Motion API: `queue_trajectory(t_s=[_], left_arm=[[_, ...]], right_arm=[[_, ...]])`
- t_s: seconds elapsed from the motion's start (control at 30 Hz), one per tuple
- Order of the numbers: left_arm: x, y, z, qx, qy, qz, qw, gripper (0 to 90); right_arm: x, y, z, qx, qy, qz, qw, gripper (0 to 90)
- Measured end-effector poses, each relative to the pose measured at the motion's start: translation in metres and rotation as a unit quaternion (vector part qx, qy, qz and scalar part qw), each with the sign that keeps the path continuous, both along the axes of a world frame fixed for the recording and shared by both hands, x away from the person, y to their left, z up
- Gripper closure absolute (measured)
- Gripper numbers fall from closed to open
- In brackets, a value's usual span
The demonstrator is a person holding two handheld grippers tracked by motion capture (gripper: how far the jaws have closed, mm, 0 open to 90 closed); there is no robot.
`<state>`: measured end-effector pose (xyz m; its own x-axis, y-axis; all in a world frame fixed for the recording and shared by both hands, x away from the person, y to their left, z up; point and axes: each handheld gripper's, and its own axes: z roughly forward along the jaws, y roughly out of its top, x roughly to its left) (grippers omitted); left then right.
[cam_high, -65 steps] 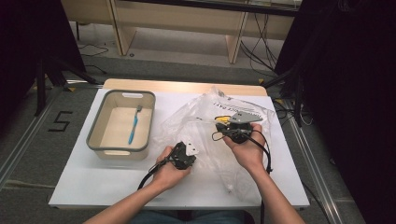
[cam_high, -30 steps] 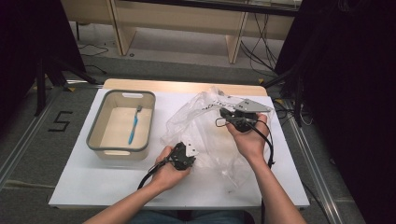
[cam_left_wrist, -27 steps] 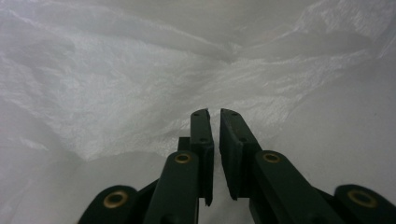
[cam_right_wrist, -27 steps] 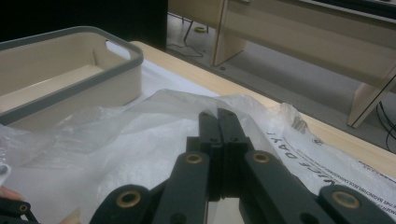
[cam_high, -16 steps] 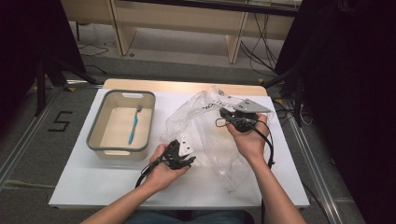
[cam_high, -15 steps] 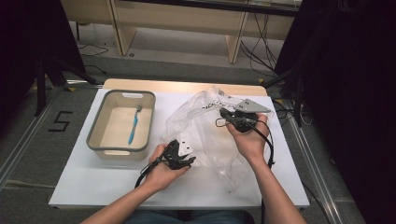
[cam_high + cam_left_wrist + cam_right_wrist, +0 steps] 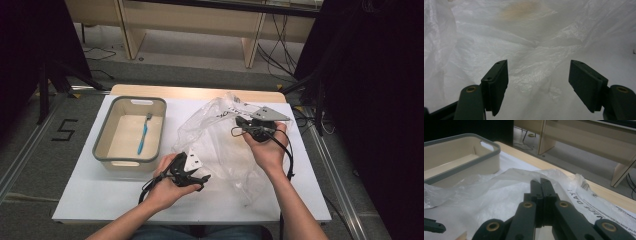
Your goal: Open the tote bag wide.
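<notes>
Both differ: left gripper (image 7: 537, 87) wide, right gripper (image 7: 540, 182) seemingly pinching bag (image 7: 506, 195).

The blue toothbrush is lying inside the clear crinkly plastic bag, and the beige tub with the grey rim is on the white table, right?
Not quite. The blue toothbrush lies inside the beige tub with the grey rim, not in the clear crinkly plastic bag. The high view shows it on the tub's floor, apart from the bag. The tub does sit on the white table, as you said.
</notes>
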<state>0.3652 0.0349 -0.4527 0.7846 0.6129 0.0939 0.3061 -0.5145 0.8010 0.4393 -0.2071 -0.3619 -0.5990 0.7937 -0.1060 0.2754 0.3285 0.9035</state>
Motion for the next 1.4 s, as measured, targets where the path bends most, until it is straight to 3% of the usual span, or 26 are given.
queue_trajectory(t_s=[0.23, 0.77, 1.4], left_arm=[[-0.006, 0.014, 0.003, -0.01, -0.001, -0.011, 0.9999, 29.4], [-0.02, 0.047, 0.002, -0.025, 0.002, 0.006, 0.9997, 25.6], [-0.024, 0.057, -0.001, -0.02, 0.003, 0.015, 0.9997, 25.5]], right_arm=[[-0.001, 0.0, -0.001, -0.001, 0.004, 0.001, 1.0, 90.0], [0.0, 0.0, -0.001, 0.002, 0.008, -0.001, 1.0, 90.0], [-0.001, 0.0, -0.002, 0.0, 0.009, -0.002, 1.0, 90.0]])
